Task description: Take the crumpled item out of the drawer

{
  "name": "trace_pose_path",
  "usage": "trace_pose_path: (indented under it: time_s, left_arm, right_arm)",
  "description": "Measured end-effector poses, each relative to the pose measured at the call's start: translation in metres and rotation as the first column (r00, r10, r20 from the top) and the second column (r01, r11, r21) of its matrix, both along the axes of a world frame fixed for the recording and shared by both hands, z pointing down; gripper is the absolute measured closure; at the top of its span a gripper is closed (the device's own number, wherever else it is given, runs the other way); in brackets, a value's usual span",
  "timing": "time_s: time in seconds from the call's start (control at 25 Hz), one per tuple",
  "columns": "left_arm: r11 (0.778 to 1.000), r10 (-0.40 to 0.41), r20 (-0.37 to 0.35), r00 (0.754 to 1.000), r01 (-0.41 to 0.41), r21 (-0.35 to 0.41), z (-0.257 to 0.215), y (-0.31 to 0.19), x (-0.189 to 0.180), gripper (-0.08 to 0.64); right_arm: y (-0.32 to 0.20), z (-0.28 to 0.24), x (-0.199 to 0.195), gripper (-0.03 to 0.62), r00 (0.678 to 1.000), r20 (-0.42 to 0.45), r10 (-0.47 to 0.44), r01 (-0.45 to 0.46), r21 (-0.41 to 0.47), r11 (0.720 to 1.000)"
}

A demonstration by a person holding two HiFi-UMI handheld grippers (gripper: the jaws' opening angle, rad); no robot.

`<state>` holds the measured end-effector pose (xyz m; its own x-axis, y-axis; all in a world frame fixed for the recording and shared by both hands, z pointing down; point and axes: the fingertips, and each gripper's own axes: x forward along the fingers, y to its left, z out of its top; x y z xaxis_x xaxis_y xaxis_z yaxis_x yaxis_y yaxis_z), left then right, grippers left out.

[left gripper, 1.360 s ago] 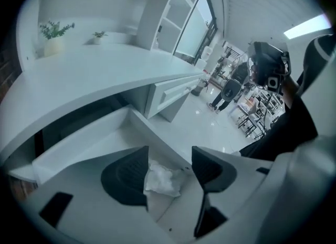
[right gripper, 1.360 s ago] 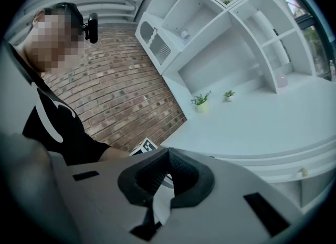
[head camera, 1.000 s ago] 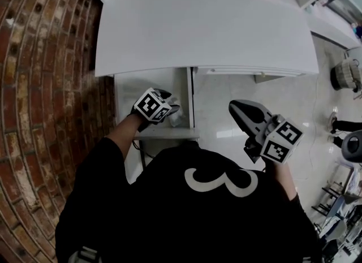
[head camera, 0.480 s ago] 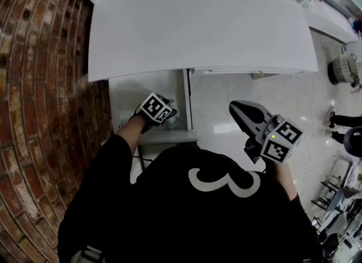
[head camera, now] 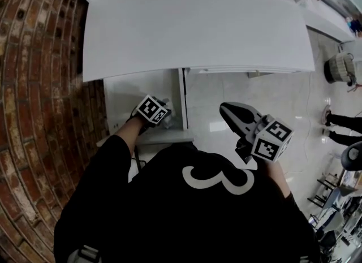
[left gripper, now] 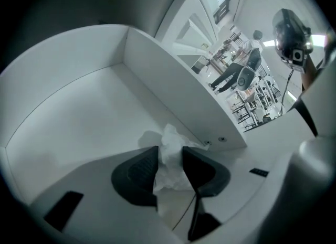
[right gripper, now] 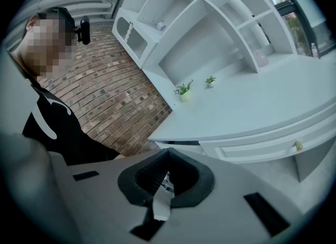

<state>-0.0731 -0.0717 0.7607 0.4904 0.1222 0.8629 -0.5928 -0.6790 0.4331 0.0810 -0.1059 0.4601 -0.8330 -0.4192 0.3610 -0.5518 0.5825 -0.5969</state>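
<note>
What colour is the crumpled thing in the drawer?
White: the white crumpled paper wad shows best in the left gripper view.

The person wears a black short-sleeved top [head camera: 113, 211] with a large white 3 [head camera: 218, 180] on it, and a black head-mounted camera [right gripper: 83, 29].

A crumpled white tissue [left gripper: 170, 170] stands bunched between the closing jaws of the left gripper [left gripper: 170, 149], touching both pads and poking out past their tips. The open white drawer [left gripper: 79, 117] lies beneath and ahead of that gripper.
</note>
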Motion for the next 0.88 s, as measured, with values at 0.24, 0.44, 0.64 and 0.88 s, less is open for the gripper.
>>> trace_pose_path:
  time_s: [0.24,0.44,0.64,0.88]
  left_arm:
    - [0.999,-0.036,-0.007,0.999,0.036,0.034,-0.01,-0.005,-0.009,0.446]
    - [0.988,-0.127,-0.038,0.991,0.13,0.088,-0.029,-0.025,-0.023,0.451]
    - [0.961,-0.204,-0.059,0.977,0.212,0.176,-0.055,-0.045,-0.038,0.453]
    - [0.904,-0.322,-0.13,0.938,0.346,0.25,-0.092,-0.058,-0.052,0.453]
  right_arm:
    - [0.0,-0.002,-0.005,0.581,1.0,-0.002,-0.013,0.013,-0.001,1.0]
    - [0.0,-0.005,-0.016,0.581,0.999,-0.012,-0.043,0.044,0.01,0.999]
    - [0.0,-0.011,-0.029,0.581,0.996,-0.015,-0.084,0.084,0.024,0.996]
    - [0.0,-0.021,-0.044,0.581,0.995,-0.013,-0.102,0.103,0.067,0.992]
